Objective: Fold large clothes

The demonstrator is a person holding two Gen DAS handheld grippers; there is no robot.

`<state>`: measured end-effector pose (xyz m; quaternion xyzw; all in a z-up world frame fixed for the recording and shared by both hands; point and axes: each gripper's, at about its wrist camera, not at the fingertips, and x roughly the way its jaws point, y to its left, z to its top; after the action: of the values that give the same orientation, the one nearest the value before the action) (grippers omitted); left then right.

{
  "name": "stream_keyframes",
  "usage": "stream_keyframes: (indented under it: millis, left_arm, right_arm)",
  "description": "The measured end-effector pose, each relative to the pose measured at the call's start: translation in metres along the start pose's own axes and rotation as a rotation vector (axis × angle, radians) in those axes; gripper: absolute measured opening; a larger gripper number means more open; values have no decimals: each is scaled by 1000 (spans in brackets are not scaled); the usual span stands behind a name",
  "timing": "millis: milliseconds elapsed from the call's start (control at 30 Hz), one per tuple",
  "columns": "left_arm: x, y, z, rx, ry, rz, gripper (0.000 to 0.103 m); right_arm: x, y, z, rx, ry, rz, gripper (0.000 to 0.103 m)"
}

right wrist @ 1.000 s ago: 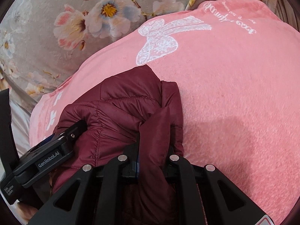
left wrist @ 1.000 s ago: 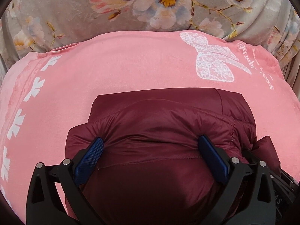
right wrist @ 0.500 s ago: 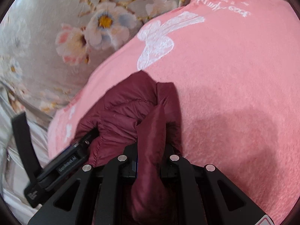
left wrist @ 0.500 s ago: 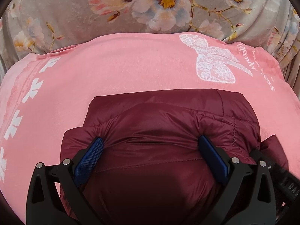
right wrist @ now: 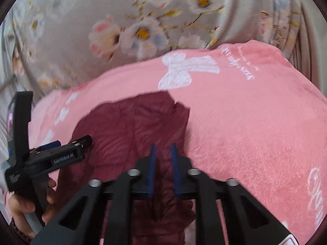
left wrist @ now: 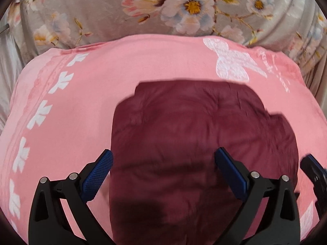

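Note:
A dark maroon puffer jacket (left wrist: 192,143) lies folded into a compact bundle on a pink blanket (left wrist: 102,81). It also shows in the right wrist view (right wrist: 130,126). My left gripper (left wrist: 163,159) is wide open above the bundle, its blue pads on either side of it, holding nothing. My right gripper (right wrist: 163,153) hovers over the jacket's right part with its blue pads a narrow gap apart and nothing between them. The left gripper's body (right wrist: 61,155) shows at the left of the right wrist view, with the hand that holds it.
The pink blanket (right wrist: 255,122) has a white bow print (right wrist: 184,69) and white leaf prints (left wrist: 40,112) along its left border. Grey floral bedding (left wrist: 163,10) lies behind it. The right gripper's tip (left wrist: 314,173) shows at the right edge.
My right gripper has let go of the jacket fold and lifted back. The left gripper has also risen, and the jacket now lies flatter on the blanket.

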<state>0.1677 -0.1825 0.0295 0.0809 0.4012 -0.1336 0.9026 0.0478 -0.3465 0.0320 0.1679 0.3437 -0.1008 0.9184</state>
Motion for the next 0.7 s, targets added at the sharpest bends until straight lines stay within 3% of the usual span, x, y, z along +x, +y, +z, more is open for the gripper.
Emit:
stream_keyframes:
  millis: [133, 233, 400, 700]
  left_arm:
    - [-10, 3, -27, -19, 36, -42, 98]
    - [-11, 4, -40, 6, 32, -22, 98]
    - [-7, 2, -49, 19, 24, -9, 98]
    - [-2, -1, -60, 22, -21, 17, 98]
  right_arm:
    - [10, -3, -23, 4, 91, -35, 3]
    - [14, -17, -47, 49, 131, -24, 2]
    - [13, -29, -65, 102, 116, 4, 0]
    - [15, -12, -76, -5, 59, -110, 0]
